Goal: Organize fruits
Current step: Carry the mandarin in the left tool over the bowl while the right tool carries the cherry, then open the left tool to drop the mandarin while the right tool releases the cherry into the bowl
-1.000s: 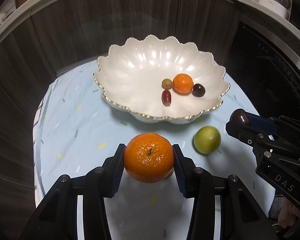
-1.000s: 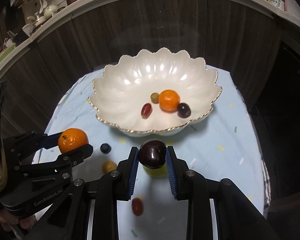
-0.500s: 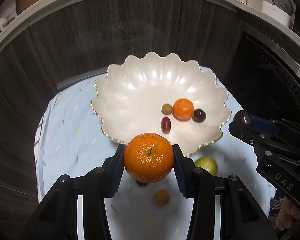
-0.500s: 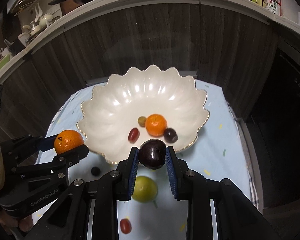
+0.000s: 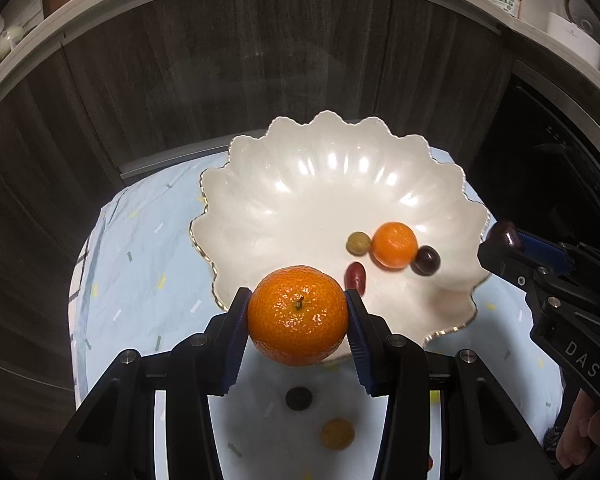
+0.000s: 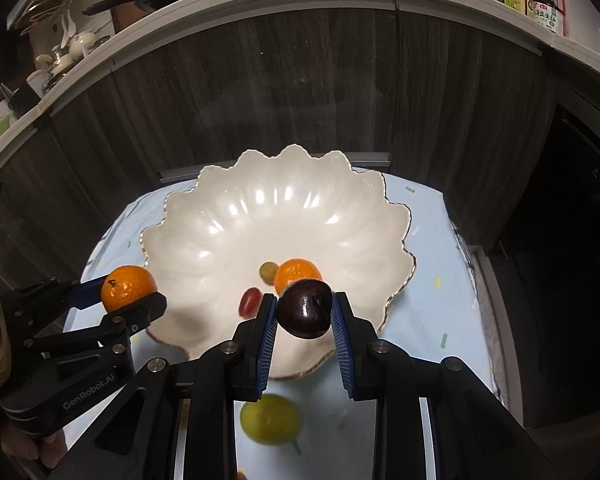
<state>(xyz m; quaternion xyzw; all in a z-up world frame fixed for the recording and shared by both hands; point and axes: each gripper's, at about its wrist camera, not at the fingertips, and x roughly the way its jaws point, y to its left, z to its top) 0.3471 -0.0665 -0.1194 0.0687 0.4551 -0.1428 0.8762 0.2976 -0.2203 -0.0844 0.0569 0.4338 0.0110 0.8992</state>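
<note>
Gripping from both sides, the left gripper [image 5: 298, 314] is clenched on a mandarin [image 5: 297, 315] so it is carried without rolling, and it is being held over the near rim of the scalloped bowl [image 5: 300, 184]. A dark plum [image 6: 305, 308] is likewise being clamped by the right gripper [image 6: 305, 312] above the bowl's near edge. A lime [image 6: 270, 420] is lying on the worktop [image 5: 140, 240], probably awaiting collection.

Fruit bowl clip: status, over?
Left hand-held gripper shut on mandarin. Right hand-held gripper shut on dark plum. Both over bowl near rim; four fruits inside, landing space open.
</note>
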